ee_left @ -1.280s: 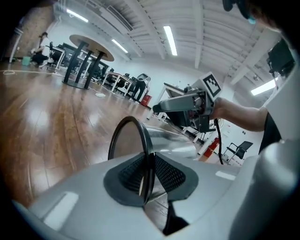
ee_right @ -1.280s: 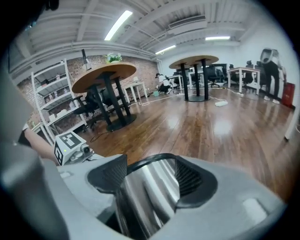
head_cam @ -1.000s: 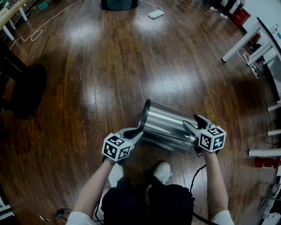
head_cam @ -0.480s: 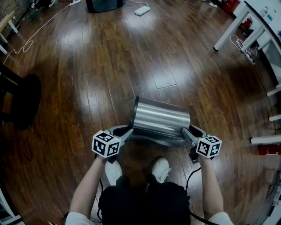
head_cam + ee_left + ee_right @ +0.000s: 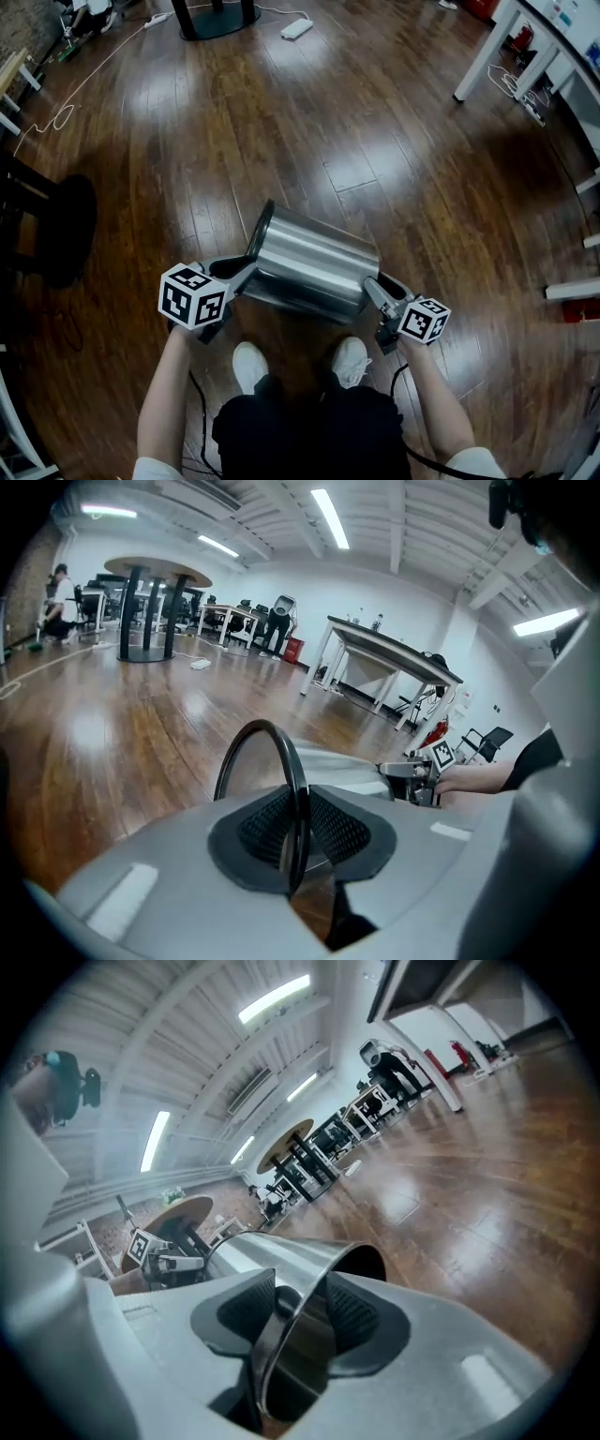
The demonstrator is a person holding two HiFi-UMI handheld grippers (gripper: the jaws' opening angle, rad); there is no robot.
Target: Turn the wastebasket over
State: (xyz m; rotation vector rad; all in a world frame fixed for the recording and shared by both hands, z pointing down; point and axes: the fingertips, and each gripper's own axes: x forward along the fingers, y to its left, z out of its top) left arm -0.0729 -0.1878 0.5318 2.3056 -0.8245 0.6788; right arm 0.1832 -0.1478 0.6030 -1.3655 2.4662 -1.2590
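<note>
You find no words, numbers or brand names to read here. The only printed marks are black-and-white square codes on the cube of your left gripper and the cube of your right gripper. They are patterns, not letters. The wastebasket shows no print you can read.

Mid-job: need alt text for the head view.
A steel wastebasket lies sideways over the wood floor, the left gripper shut on its black rim, the right gripper on its opposite end. The person's white shoes show below.
</note>
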